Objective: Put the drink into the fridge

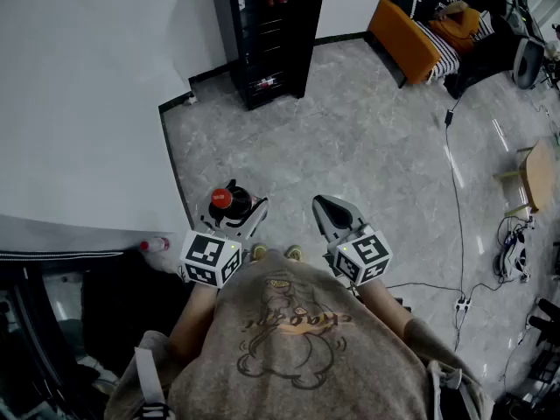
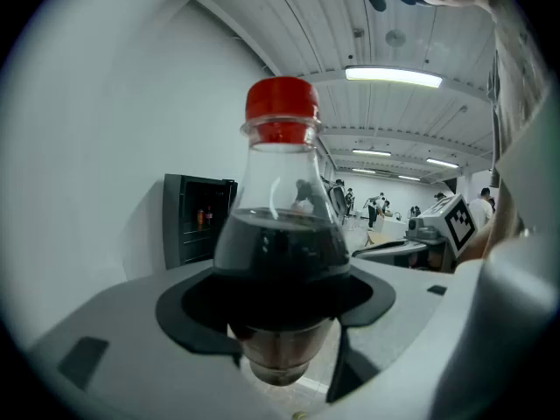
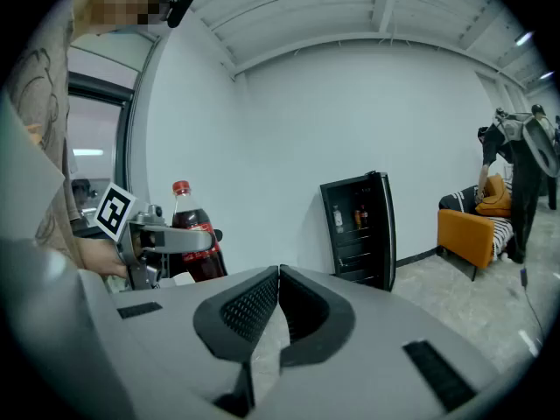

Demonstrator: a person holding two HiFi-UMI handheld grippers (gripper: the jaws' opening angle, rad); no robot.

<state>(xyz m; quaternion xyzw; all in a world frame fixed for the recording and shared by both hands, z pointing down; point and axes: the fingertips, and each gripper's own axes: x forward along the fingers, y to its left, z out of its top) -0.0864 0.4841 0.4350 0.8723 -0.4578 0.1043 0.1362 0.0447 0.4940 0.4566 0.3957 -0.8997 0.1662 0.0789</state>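
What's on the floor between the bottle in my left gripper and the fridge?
Nothing: in the head view, only bare grey floor runs from the bottle to the fridge. The white wall ends just left of that path.

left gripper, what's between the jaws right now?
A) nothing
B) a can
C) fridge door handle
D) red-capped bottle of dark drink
D: in the left gripper view, the left gripper has its jaws round the body of the bottle, which stands upright with its red cap on top and dark drink inside.
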